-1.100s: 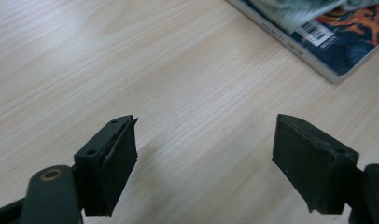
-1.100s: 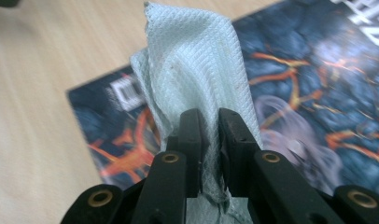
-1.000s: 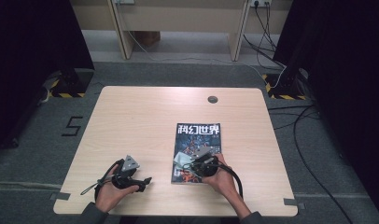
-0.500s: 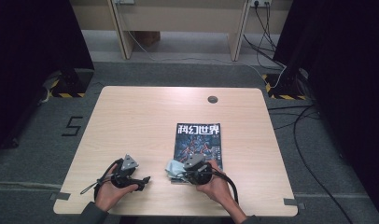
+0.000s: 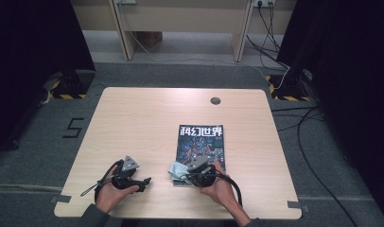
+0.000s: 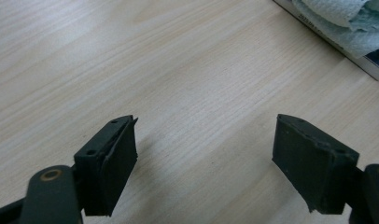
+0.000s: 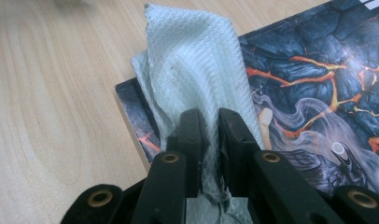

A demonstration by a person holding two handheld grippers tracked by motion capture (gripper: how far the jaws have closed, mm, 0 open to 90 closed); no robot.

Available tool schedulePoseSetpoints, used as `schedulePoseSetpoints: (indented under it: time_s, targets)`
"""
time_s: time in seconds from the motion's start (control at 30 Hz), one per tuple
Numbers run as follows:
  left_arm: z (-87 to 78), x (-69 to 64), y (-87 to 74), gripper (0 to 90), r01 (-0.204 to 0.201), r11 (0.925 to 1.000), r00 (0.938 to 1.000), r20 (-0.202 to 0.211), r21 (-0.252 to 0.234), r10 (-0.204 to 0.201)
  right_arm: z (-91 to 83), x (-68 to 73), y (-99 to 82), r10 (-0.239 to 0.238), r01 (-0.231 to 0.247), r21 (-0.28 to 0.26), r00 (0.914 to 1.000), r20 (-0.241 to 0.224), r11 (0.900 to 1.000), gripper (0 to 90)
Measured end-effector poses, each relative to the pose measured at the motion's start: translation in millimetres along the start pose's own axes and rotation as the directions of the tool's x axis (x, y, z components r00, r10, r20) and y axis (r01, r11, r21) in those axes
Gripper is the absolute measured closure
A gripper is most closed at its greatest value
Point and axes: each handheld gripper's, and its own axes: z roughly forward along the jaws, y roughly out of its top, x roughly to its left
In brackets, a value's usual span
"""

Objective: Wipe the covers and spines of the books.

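My left gripper (image 5: 142, 181) rests at the near left of the table (image 5: 133, 123), jaws wide apart with nothing between them; in the left gripper view there is only bare wood ahead, and the magazine's (image 5: 202, 146) near corner with the tissue (image 6: 346, 23) on it shows at the far right of that view. That hand has kept still over the last second.

To the right, my right gripper (image 5: 184, 171) has its jaws pinched tight on the tissue (image 7: 197, 70). The tissue stands up from the jaws as a crumpled fold and drapes over the magazine's (image 7: 318, 93) near left corner, touching the cover. The magazine lies flat, right of the table's middle, its long axis running near to far, title end far.

What the next move turns on, as I judge it: the cover stretches away to the far right of the tissue, so a wipe would run along the long axis from this near corner. My right hand is already on it; my left is well apart.

Against the earlier frames, my right gripper has slid a little left and nearer, from over the lower cover to its near left corner, carrying the tissue.
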Motion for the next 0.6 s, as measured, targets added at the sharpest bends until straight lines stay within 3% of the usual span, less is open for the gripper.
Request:
schedulePoseSetpoints:
  time_s: [0.13,0.33,0.47,0.6]
  targets:
    - [-0.2,1.4,0.3,21.2,0.003,1.0,1.0,-0.005,-0.003,-0.003,-0.6,2.7,-0.5,0.011,-0.011,-0.009,0.9994,-0.032,0.9999,80.4]
    - [0.8,0.1,0.5,21.2,0.002,1.0,1.0,0.001,0.0,-0.002,1.4,14.3,3.6,-0.019,0.019,-0.01,0.998,-0.061,0.9998,80.4]
    - [0.9,-0.4,0.8,21.2,0.003,1.0,1.0,0.003,-0.001,-0.003,0.8,11.6,2.7,-0.009,0.008,-0.01,0.9975,-0.07,0.9999,80.5]
    - [0.2,-0.5,0.2,21.2,-0.001,1.0,1.0,0.005,0.001,0.001,-2.5,3.2,-1.8,0.004,-0.004,-0.005,0.9988,-0.049,1.0,80.5]
